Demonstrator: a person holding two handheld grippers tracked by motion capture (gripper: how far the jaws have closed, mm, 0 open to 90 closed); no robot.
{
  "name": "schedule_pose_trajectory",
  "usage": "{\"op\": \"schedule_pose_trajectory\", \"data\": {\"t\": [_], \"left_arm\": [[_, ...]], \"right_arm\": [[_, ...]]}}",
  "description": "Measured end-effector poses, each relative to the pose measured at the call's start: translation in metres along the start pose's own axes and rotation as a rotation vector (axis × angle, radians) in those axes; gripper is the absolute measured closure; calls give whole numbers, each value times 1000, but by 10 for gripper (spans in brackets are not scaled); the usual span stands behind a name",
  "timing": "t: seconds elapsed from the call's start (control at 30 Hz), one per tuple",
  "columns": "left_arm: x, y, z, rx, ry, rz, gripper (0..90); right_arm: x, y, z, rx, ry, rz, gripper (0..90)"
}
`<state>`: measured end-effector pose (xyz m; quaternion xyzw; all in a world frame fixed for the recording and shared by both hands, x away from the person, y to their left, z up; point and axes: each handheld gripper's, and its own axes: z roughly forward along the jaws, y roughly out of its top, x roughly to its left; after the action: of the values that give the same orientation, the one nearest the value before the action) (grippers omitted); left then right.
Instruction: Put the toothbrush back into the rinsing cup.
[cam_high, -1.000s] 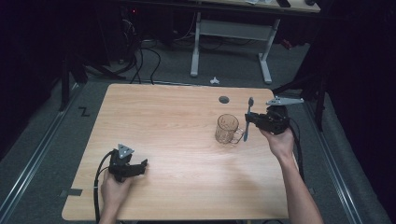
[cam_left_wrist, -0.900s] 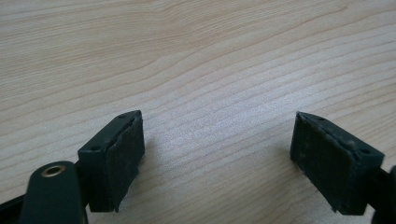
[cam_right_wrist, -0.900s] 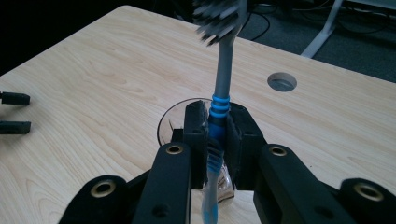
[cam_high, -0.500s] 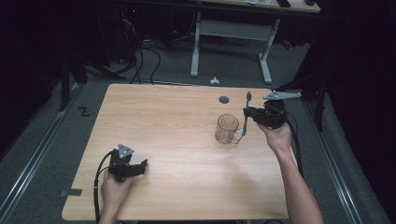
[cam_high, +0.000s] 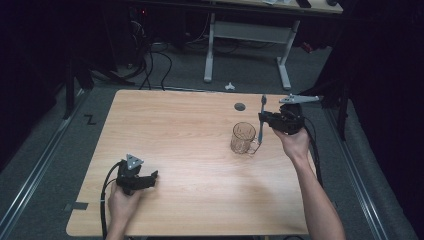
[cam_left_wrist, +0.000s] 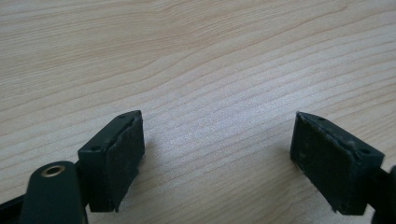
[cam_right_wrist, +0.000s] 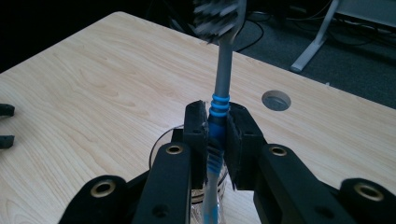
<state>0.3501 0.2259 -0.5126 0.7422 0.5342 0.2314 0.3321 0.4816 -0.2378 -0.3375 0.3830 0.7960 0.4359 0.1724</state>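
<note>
My right gripper (cam_high: 265, 120) is shut on a grey and blue toothbrush (cam_high: 262, 107), which it holds nearly upright with the bristles on top. In the right gripper view the jaws (cam_right_wrist: 215, 117) pinch the blue-ringed handle of the toothbrush (cam_right_wrist: 222, 70). A clear glass mug (cam_high: 243, 138) stands on the wooden table (cam_high: 190, 125) just left of that gripper, and its rim (cam_right_wrist: 160, 140) shows under the jaws. The brush's lower end hangs by the mug's right side. My left gripper (cam_high: 146, 179) rests open near the front left, and its pads (cam_left_wrist: 122, 154) hold nothing.
A round cable hole (cam_high: 240, 106) lies in the table behind the mug. Beyond the far edge stand a white desk frame (cam_high: 247, 35) and loose cables (cam_high: 155, 55) on the floor. The left gripper's jaw tips (cam_right_wrist: 5, 126) show far off.
The right gripper has risen slightly with the toothbrush, toward the far edge. The left hand has stayed put.
</note>
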Motion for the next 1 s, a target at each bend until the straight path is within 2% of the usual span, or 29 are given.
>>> {"op": "schedule_pose_trajectory", "data": {"t": [0.27, 1.0], "left_arm": [[0, 0, 0, 0, 0, 0, 182], [0, 0, 0, 0, 0, 0, 182]], "right_arm": [[0, 0, 2, -5, -1, -3, 798], [4, -5, 13, 37, -9, -22, 796]]}}
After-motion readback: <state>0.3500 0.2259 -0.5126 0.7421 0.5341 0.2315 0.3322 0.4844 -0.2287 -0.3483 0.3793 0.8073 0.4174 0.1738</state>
